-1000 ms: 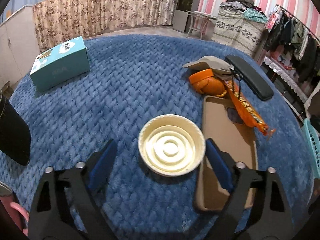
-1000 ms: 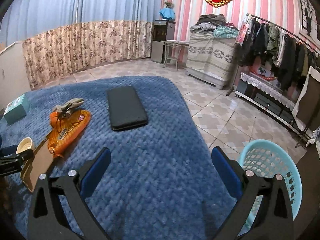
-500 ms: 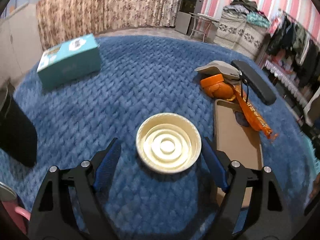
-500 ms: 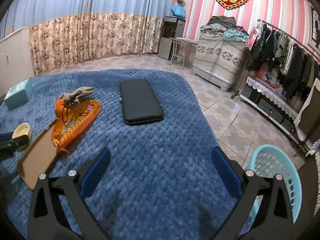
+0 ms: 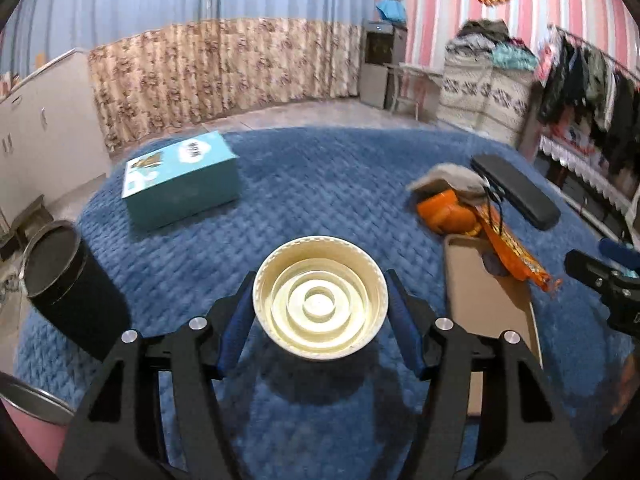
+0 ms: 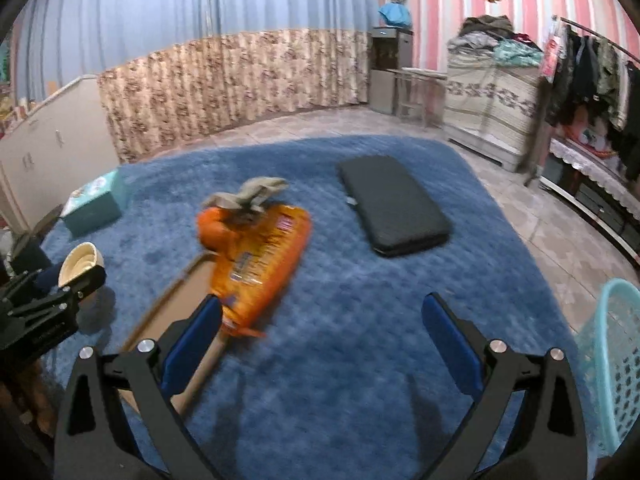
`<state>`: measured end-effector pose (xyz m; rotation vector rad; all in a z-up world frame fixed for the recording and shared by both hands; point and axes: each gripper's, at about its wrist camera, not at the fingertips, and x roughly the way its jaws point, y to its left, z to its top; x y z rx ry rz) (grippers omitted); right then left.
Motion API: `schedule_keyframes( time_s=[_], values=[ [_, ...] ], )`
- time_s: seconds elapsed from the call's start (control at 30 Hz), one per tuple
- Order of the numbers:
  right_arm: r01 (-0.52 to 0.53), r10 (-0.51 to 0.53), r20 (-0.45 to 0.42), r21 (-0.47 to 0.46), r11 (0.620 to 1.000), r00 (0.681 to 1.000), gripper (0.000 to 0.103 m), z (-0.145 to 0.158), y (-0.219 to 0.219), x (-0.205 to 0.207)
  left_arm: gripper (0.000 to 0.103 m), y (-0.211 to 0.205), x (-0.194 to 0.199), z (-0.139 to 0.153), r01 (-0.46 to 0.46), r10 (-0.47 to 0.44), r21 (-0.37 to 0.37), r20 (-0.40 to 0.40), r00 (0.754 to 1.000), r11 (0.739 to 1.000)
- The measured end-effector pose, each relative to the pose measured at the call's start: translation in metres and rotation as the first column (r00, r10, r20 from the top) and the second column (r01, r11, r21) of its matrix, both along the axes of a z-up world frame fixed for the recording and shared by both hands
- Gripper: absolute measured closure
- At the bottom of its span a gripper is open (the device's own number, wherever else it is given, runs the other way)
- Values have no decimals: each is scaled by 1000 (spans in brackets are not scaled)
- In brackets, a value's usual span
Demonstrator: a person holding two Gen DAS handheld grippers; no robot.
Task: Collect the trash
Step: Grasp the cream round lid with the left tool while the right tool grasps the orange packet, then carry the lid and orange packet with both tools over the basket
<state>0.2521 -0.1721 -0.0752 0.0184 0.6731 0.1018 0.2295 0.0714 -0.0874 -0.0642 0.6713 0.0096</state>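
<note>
My left gripper (image 5: 320, 312) is shut on a cream paper bowl (image 5: 320, 307) and holds it lifted above the blue blanket (image 5: 312, 200). The bowl also shows at the left of the right wrist view (image 6: 82, 262). An orange snack wrapper (image 6: 266, 258) lies on the blanket, partly over a brown cardboard sheet (image 6: 176, 320), with an orange peel (image 6: 212, 228) and a crumpled grey paper (image 6: 250, 194) at its far end. My right gripper (image 6: 320, 344) is open and empty, hovering just right of the wrapper's near end.
A teal tissue box (image 5: 180, 180) and a black cylinder container (image 5: 60, 280) sit at the left. A black flat case (image 6: 394, 204) lies at the far right of the blanket. A light blue plastic basket (image 6: 612, 364) stands on the floor at the right.
My left gripper closed on the bowl and lifted it off the blanket. My right gripper swung left toward the orange wrapper.
</note>
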Motion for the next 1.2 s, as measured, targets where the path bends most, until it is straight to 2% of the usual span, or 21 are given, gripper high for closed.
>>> schedule_keyframes(
  time_s=[0.1, 0.2, 0.23, 0.27, 0.3, 0.33, 0.4, 0.5, 0.73, 1.2],
  values=[
    [-63, 66, -49, 50, 997, 997, 32, -9, 15, 15, 42, 9, 4, -3, -28, 27, -28, -23, 999, 999],
    [-92, 95, -97, 42, 995, 991, 42, -24, 29, 30, 42, 10, 7, -7, -20, 18, -36, -39, 999, 999],
    [-102, 107, -115, 44, 994, 988, 52, -28, 32, 33, 42, 11, 9, -8, -18, 17, -36, -41, 999, 999],
    [-115, 120, -131, 45, 992, 984, 56, -33, 35, 34, 42, 11, 11, -8, -18, 16, -36, -45, 999, 999],
    [-129, 134, -136, 46, 991, 982, 63, -35, 38, 35, 42, 11, 11, -9, -17, 15, -35, -49, 999, 999],
    [-137, 141, -125, 44, 990, 982, 73, -34, 40, 33, 42, 11, 12, -8, -17, 15, -36, -51, 999, 999],
    [-152, 156, -100, 47, 987, 983, 82, -29, 40, 28, 42, 10, 13, -9, -17, 15, -37, -49, 999, 999],
    [-150, 153, -64, 44, 988, 986, 87, -20, 33, 20, 42, 10, 13, -10, -17, 15, -34, -52, 999, 999],
    [-97, 100, -28, 83, 992, 995, 87, -1, -4, 1, 42, 8, 14, -9, -23, 22, -32, -48, 999, 999],
    [29, -31, 37, 42, 999, 999, 87, 29, -84, -48, 42, 8, 5, -10, -39, 39, -18, -20, 999, 999]
  ],
)
